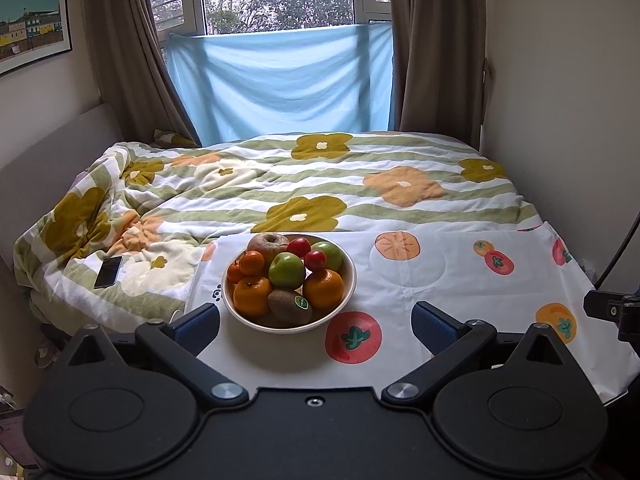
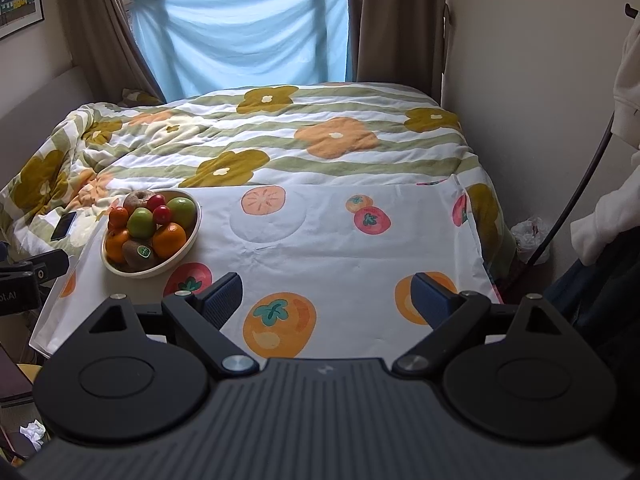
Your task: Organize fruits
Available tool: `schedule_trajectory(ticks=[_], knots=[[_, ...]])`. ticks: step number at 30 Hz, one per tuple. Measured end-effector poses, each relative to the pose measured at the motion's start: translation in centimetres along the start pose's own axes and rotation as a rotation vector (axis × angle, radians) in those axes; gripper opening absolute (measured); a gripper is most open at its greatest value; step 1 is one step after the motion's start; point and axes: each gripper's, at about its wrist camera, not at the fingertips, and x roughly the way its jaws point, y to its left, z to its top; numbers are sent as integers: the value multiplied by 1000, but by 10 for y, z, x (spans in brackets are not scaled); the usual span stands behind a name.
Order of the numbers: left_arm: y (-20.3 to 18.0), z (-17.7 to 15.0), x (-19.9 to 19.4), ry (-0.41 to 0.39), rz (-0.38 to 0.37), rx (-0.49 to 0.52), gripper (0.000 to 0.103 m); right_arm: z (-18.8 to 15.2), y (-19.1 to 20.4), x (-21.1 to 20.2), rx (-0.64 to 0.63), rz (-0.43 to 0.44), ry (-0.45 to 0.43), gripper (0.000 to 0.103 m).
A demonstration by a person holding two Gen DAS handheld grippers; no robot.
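Hovering near the piled fruit bowl (image 1: 289,322), left gripper (image 1: 315,322) and right gripper (image 2: 326,298) both gape empty, likely poised to unload onto the worktop (image 2: 320,240).

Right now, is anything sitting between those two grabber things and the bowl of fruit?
Nothing visible blocks either one. The left gripper, open, faces the fruit bowl with only bare printed tablecloth between. The right gripper, also open, has the bowl ahead to its left, again across bare cloth.
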Motion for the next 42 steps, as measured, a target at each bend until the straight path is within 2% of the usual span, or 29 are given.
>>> schedule_trajectory(ticks=[27,35,42], knots=[[-2,2,-2,-14,13,-4,103,1,-3,-2,-2,1,0,103],[-6,2,-1,-38,62,24,103,1,-3,-1,-2,1,-1,103],[-1,2,3,-41,33,14,103,1,-2,-1,-3,1,0,103]])
